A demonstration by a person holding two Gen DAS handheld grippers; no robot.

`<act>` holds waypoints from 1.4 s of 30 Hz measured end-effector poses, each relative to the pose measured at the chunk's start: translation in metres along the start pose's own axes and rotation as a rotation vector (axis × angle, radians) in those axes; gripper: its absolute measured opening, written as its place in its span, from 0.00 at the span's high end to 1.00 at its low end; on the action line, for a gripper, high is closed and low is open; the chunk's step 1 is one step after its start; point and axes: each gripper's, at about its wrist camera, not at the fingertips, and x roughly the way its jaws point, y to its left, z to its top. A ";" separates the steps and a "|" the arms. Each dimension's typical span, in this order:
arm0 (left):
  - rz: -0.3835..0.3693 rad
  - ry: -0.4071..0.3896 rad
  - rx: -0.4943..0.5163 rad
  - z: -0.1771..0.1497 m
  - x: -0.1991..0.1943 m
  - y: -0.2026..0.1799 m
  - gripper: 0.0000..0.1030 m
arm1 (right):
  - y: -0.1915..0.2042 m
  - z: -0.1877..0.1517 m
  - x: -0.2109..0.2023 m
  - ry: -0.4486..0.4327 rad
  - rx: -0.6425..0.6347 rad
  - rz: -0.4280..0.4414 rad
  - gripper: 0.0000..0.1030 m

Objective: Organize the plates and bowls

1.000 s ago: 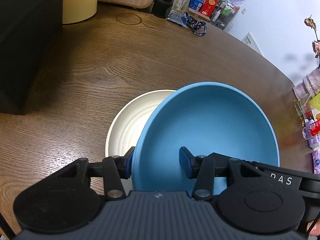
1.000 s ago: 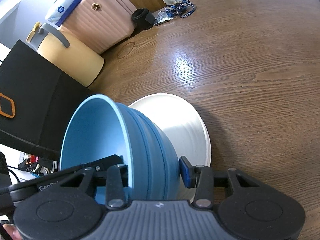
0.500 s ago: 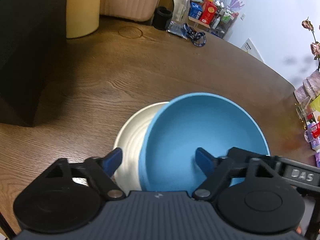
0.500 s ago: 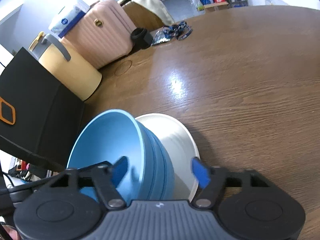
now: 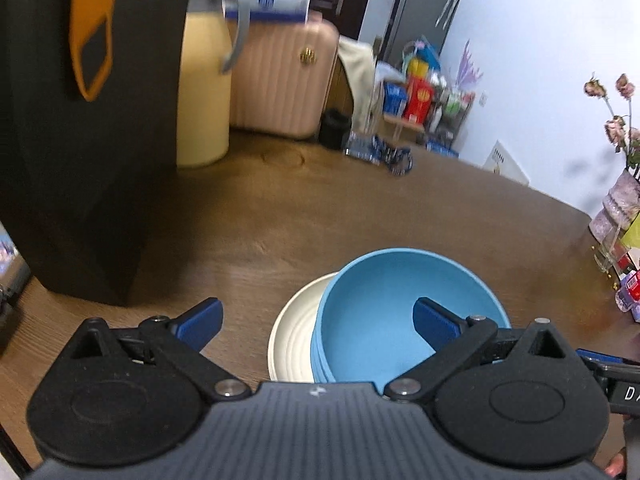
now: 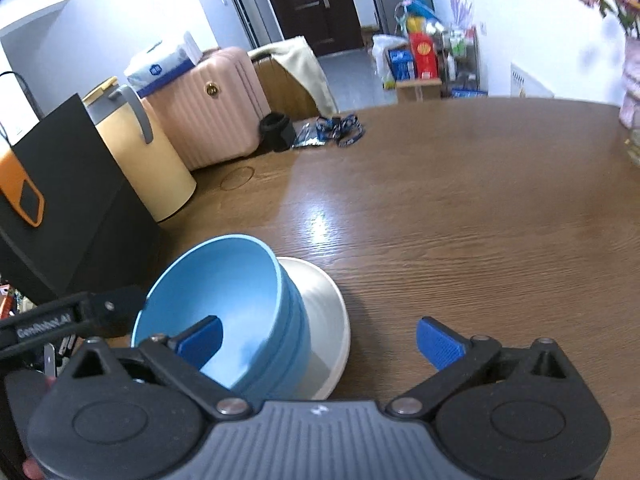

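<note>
A blue bowl (image 5: 400, 312), ribbed on the outside, stands on a cream plate (image 5: 296, 320) on the brown wooden table. My left gripper (image 5: 316, 314) hovers above and short of them, its jaws opening wide and touching nothing. In the right wrist view the same bowl (image 6: 224, 288) and plate (image 6: 324, 300) lie low and to the left. My right gripper (image 6: 318, 332) is also raised, with its jaws opening and nothing between the pads. The left gripper's black body (image 6: 80, 316) shows beside the bowl's left side.
A black paper bag (image 5: 80, 140) with an orange handle stands at the left, with a yellow canister (image 5: 204, 92) and a pink suitcase (image 5: 280, 76) behind it. A lanyard (image 5: 396, 156) lies at the far edge. A vase (image 5: 616, 208) of flowers stands at the right. Bare tabletop (image 6: 440, 220) stretches right of the plate.
Both grippers let go of the blue bowl's rim, opened wide, and rose and drew back. The bowl now rests level on the cream plate.
</note>
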 end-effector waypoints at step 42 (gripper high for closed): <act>-0.007 -0.229 0.162 -0.207 -0.235 -0.082 0.00 | -0.051 -0.223 -0.272 -0.275 -0.094 -0.182 0.00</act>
